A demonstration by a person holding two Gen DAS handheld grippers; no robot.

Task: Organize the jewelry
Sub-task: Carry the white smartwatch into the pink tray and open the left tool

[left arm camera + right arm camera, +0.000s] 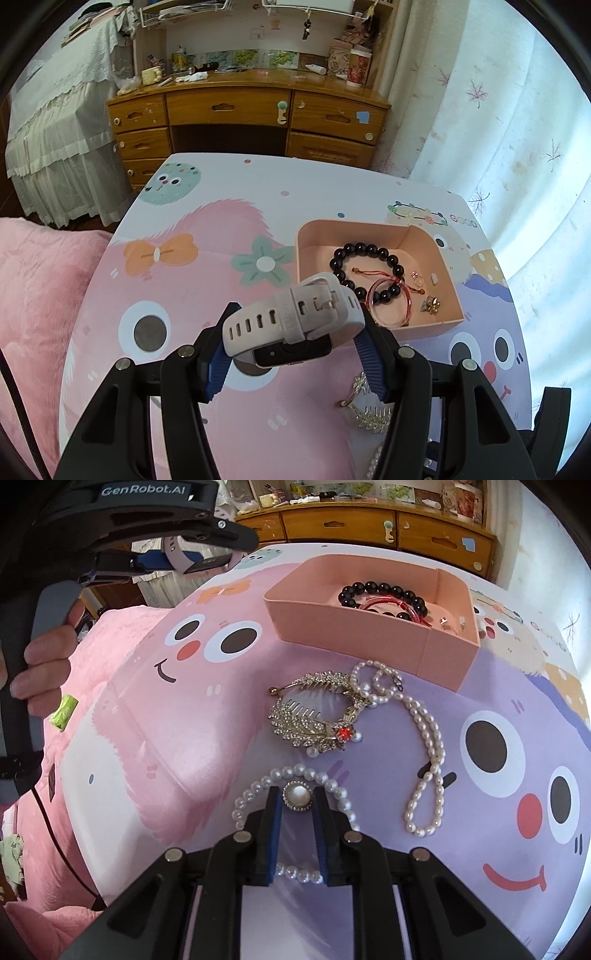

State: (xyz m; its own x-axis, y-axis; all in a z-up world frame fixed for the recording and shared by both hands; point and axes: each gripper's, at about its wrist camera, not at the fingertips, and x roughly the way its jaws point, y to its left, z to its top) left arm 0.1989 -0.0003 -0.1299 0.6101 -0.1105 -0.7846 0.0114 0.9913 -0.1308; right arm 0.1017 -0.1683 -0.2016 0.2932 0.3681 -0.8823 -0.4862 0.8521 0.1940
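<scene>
Two hand-held grippers work above the desk (207, 738). The left hand-held gripper (295, 332) pinches a white watch (291, 317) at frame centre. The right hand-held gripper (297, 805) stands spread around a pearl bracelet (332, 786), lower centre.

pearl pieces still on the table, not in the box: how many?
2. A long pearl strand lies right of the gold hair comb; a round pearl bracelet lies under the right hand-held gripper. Others may be hidden.

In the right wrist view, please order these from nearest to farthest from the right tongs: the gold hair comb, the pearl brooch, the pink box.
1. Pearl brooch: between the tips of the right tongs.
2. Gold hair comb: farther ahead, mid-table.
3. Pink box: farthest, beyond the comb.
</scene>
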